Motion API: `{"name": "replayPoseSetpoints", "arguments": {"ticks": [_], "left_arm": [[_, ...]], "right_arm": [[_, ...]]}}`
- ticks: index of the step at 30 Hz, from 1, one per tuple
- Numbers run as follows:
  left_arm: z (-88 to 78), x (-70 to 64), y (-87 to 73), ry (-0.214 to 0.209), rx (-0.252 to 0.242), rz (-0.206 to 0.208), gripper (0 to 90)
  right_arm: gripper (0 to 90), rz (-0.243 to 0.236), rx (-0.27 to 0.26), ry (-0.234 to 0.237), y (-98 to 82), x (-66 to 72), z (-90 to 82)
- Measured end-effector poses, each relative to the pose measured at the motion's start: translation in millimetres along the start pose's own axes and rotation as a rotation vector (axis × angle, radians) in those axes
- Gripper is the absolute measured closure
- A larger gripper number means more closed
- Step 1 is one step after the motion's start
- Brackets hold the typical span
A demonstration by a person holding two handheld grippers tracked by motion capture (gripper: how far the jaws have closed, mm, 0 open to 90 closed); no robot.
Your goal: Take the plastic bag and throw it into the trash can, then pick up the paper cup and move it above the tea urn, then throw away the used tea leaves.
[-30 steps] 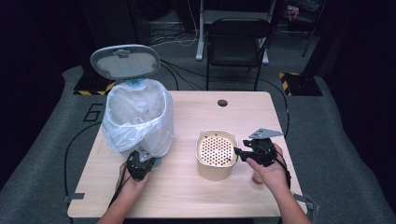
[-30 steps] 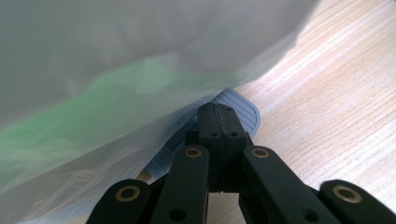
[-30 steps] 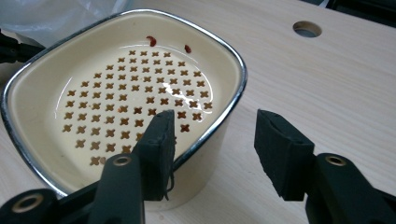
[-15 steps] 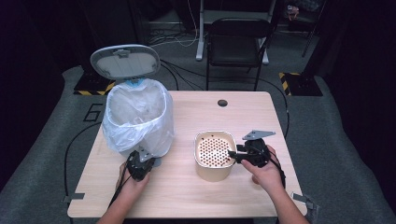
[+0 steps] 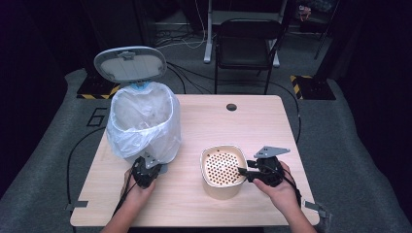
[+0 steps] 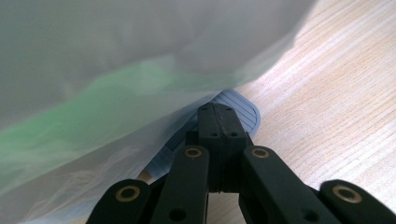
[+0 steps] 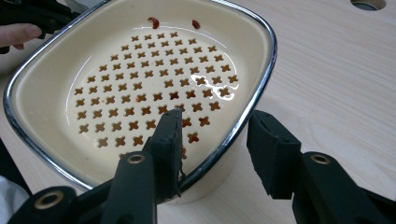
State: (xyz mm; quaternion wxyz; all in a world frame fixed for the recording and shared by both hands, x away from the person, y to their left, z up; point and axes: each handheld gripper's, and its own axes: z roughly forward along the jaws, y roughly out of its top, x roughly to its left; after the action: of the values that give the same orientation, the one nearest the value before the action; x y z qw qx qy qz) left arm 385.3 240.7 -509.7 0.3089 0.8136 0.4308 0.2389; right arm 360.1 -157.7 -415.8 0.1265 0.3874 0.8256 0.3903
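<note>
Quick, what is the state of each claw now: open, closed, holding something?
Left claw: closed, pressing on the bin's pedal, holding nothing.
Right claw: open, straddling the rim of the cream container, not yet clamped.

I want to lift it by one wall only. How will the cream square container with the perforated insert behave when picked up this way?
The cream square container with the chrome rim looks rigid, so it should not bend. Gripped at one wall by the right claw, it will probably tilt. Its glossy surface may be slippery, and the perforated insert could perhaps shift.
</note>
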Motion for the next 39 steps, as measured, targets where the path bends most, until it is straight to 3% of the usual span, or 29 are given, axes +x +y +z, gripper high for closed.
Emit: {"name": "replayPoseSetpoints", "arguments": {"ticks": [3,7,10,15,23,39], "left_arm": [[0.0,0.0,0.0,-0.001,0.000,0.000,90.0],[0.0,0.0,0.0,-0.001,0.000,-0.001,90.0],[-0.1,0.3,0.1,-0.003,0.002,-0.001,90.0],[-0.2,0.4,0.1,-0.003,0.003,0.001,90.0],[-0.1,0.0,0.4,0.001,0.005,0.000,90.0],[-0.2,-0.1,0.4,-0.001,0.006,0.003,90.0]], "right_arm": [[53.2,-0.001,-0.002,0.003,-1.8,1.5,-2.2],[42.9,0.012,-0.038,-0.007,0.0,1.1,-9.9],[39.0,0.035,-0.087,-0.026,3.1,-3.0,-21.8],[29.8,0.046,-0.123,-0.079,0.8,-14.6,-36.4],[19.4,0.045,-0.102,-0.159,-21.3,-30.3,-35.7],[14.1,0.107,-0.054,-0.209,-57.9,-50.1,-30.9]]}}
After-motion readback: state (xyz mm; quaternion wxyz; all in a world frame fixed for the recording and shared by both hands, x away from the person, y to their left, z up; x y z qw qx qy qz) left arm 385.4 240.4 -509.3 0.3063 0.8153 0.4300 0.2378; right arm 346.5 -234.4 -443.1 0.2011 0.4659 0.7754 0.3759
